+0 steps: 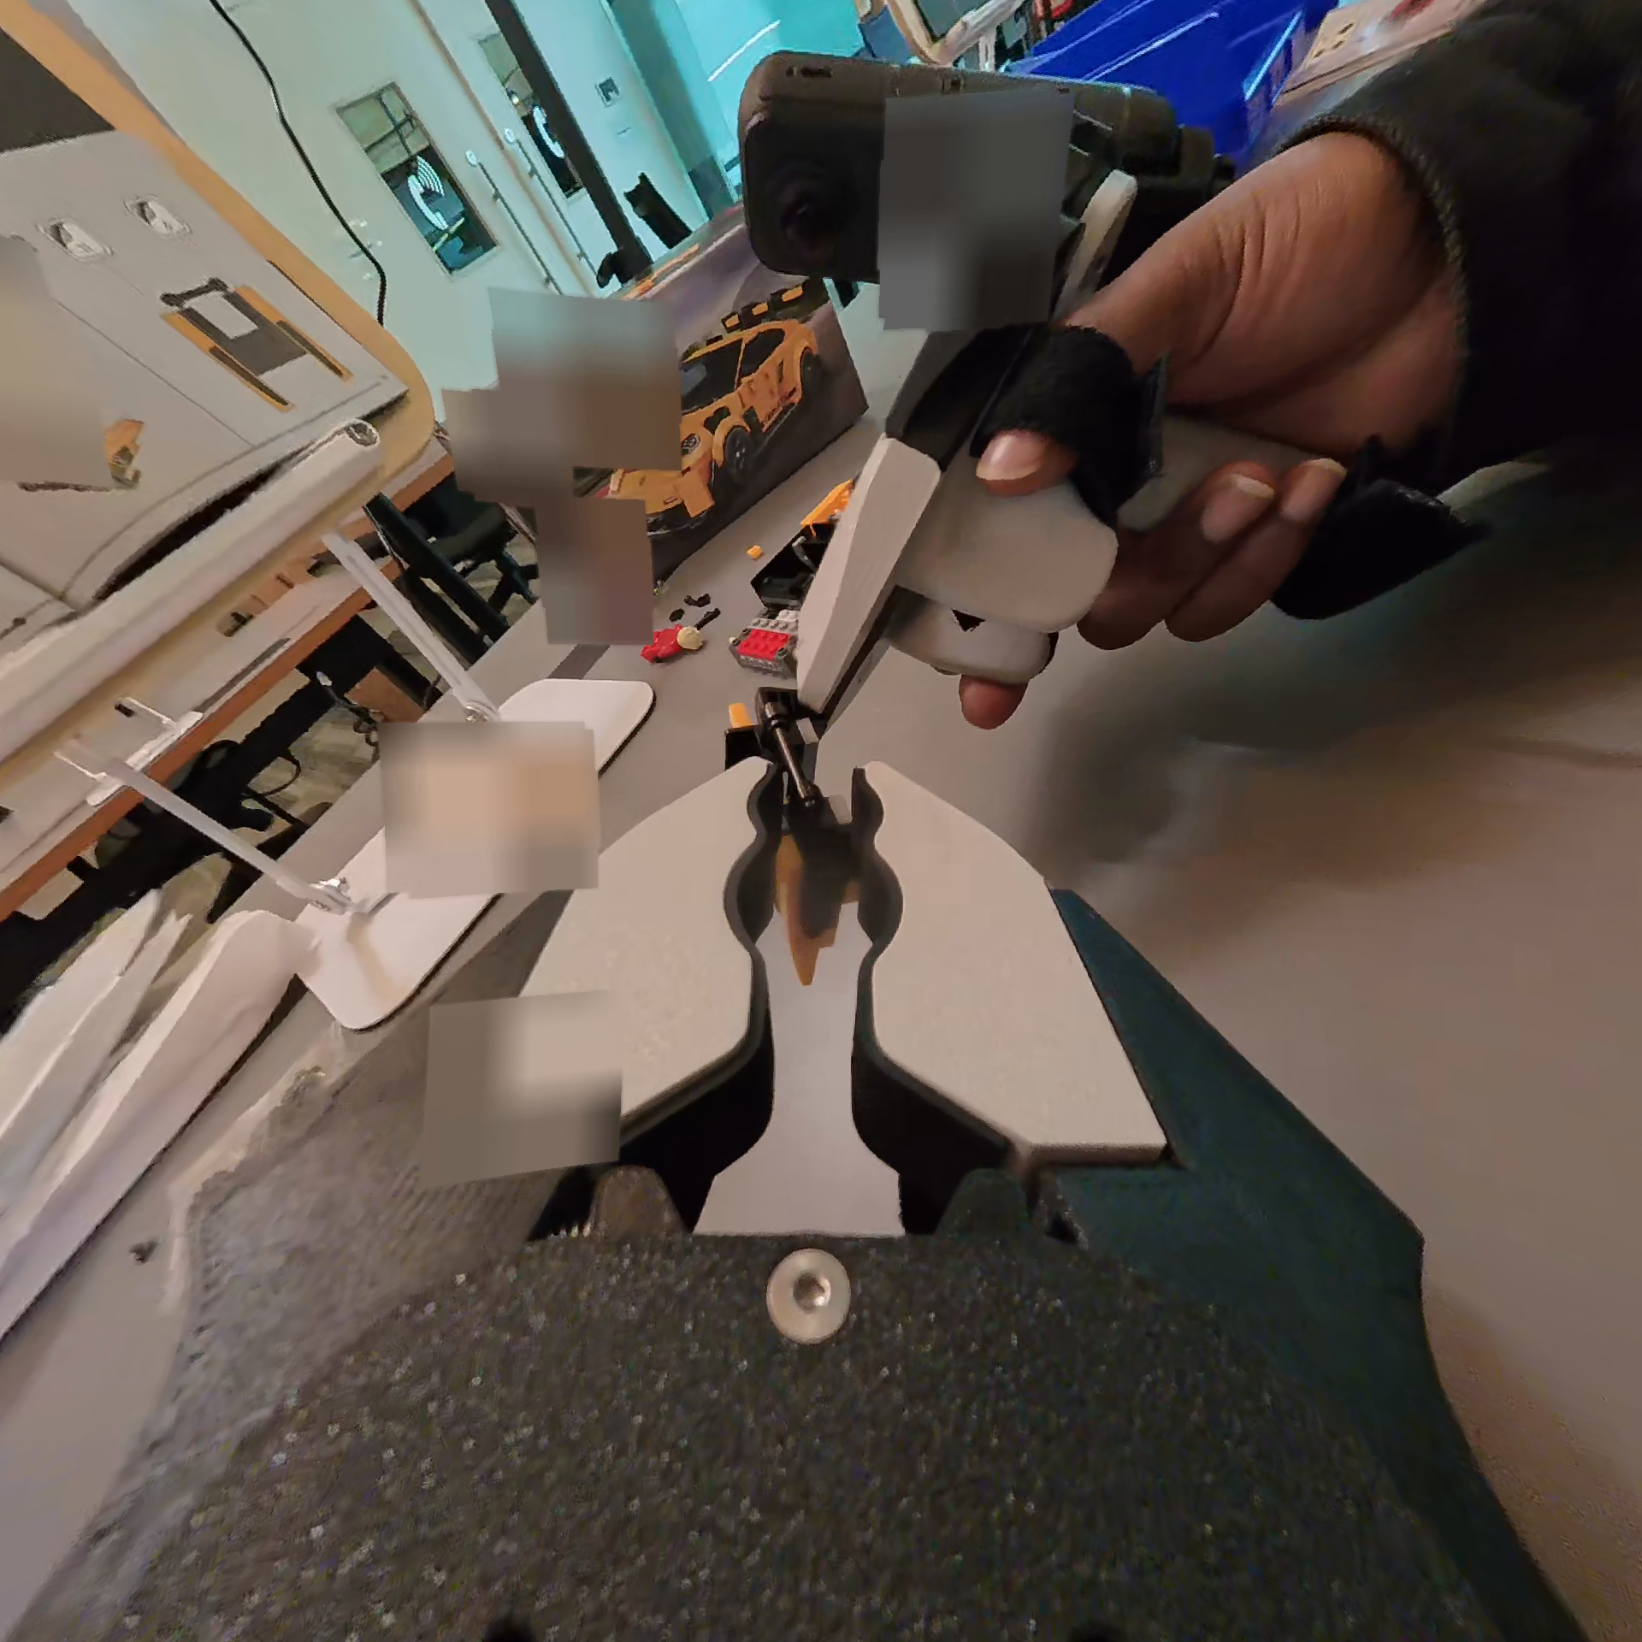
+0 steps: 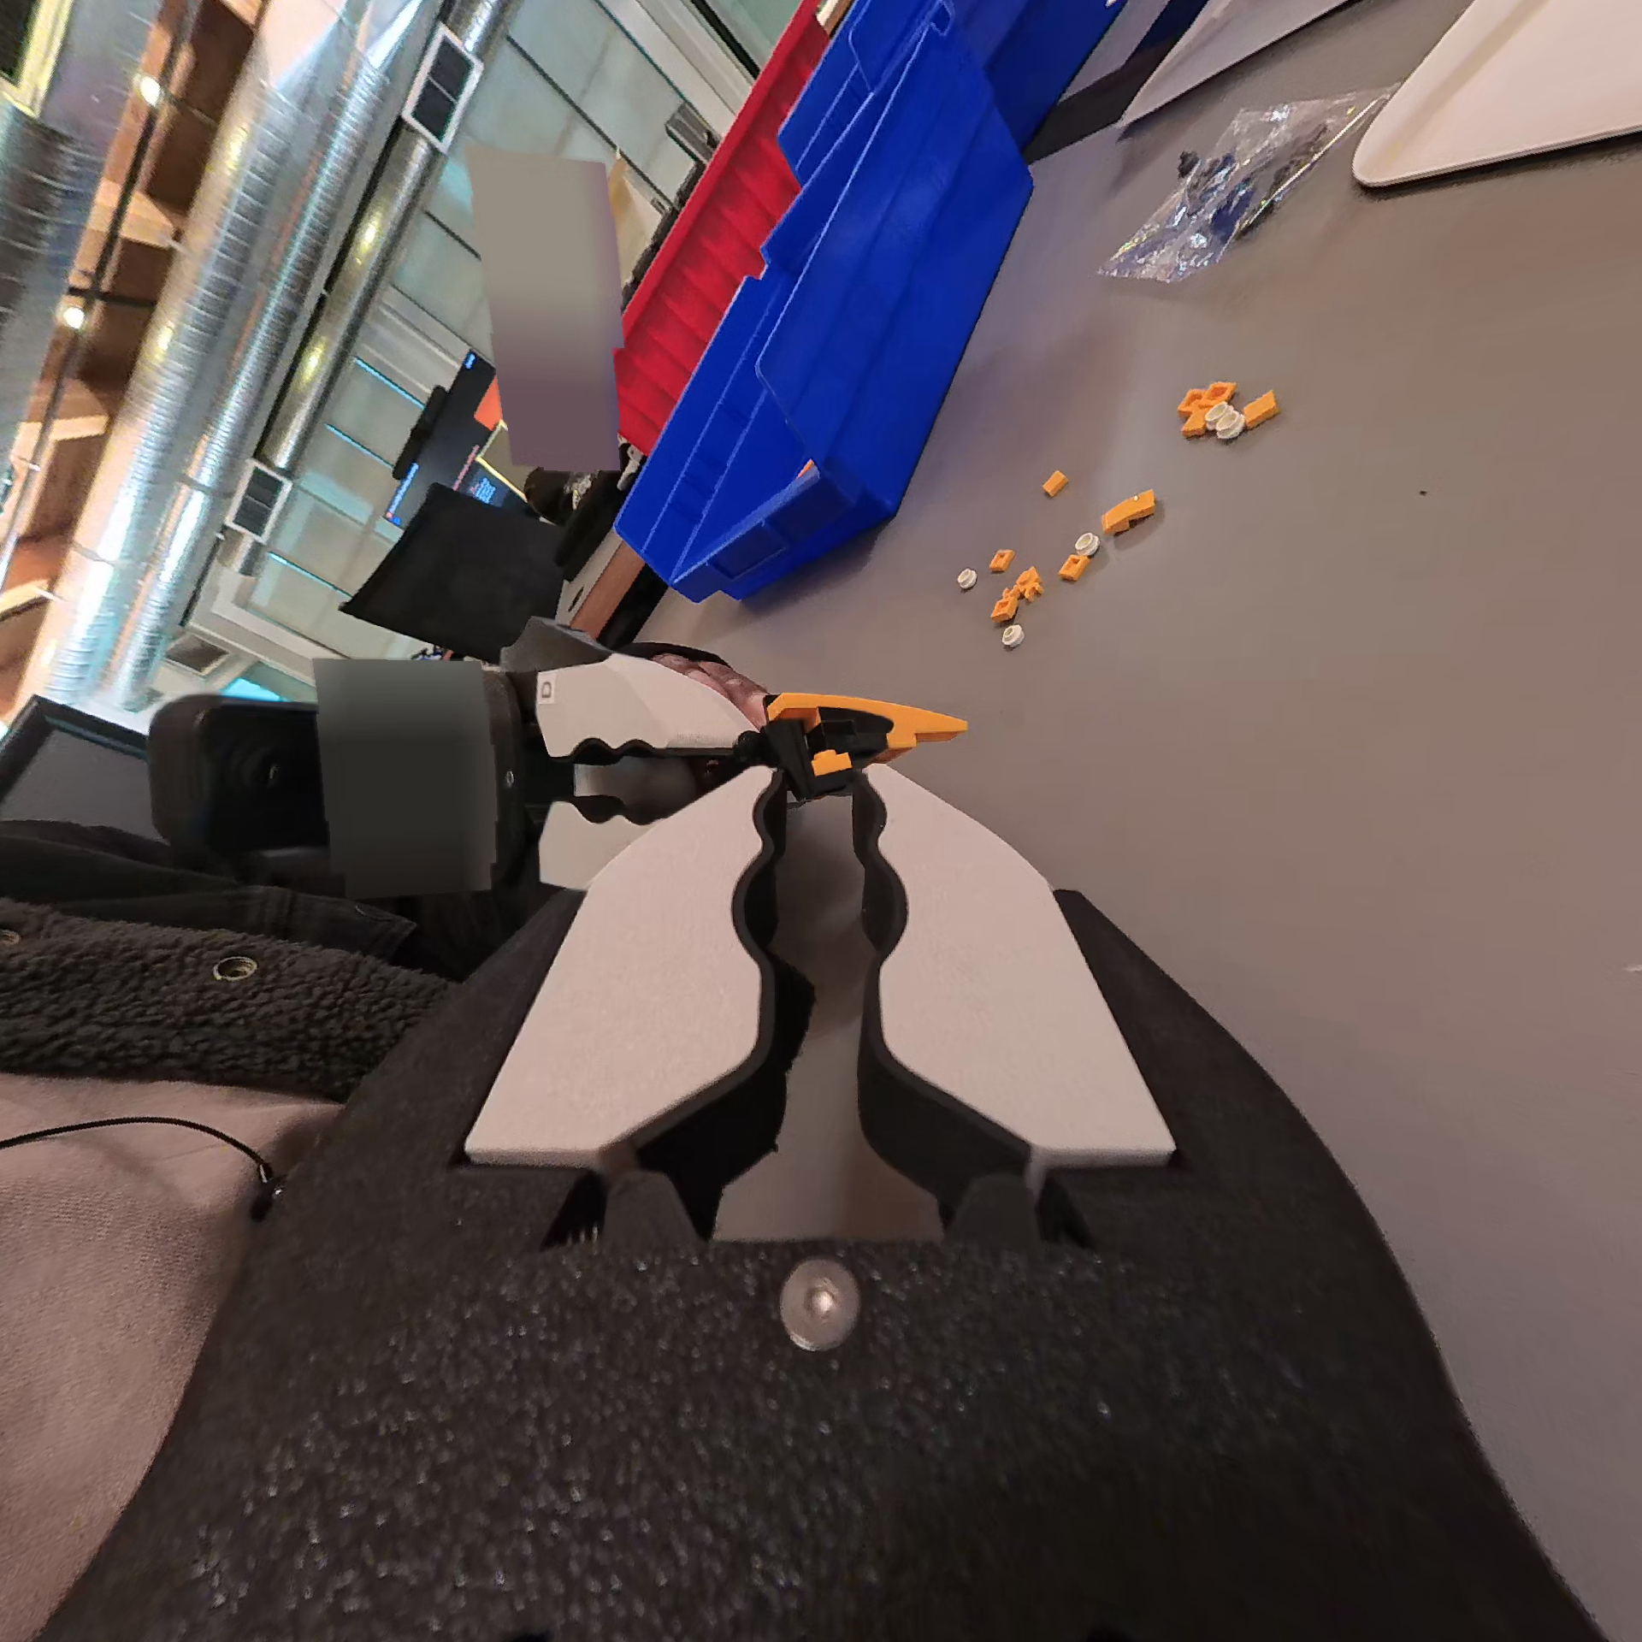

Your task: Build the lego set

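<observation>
A small orange-and-black lego sub-assembly (image 1: 810, 888) is held in the air between both grippers. My left gripper (image 1: 813, 782) is shut on its pointed orange end, which shows between the fingers. My right gripper (image 1: 804, 704), held by a hand (image 1: 1262, 400), comes in from above and pinches the black pin end. In the right wrist view, my right gripper (image 2: 817, 789) is shut on the black-and-orange part of the sub-assembly (image 2: 875, 721). The orange wedge tip points right. The left gripper (image 2: 755, 745) grips it from the left.
Several loose orange and grey pieces (image 2: 1071, 564) lie on the grey table (image 2: 1333, 800), with more pieces (image 2: 1226, 413) farther off. Blue bins (image 2: 853, 311), a red bin (image 2: 702, 293), a parts bag (image 2: 1217, 195), the set box (image 1: 755, 391), a red minifigure (image 1: 668, 641) and an instruction booklet (image 1: 178, 338) are in view. The tips of both grippers are at nearly the same place.
</observation>
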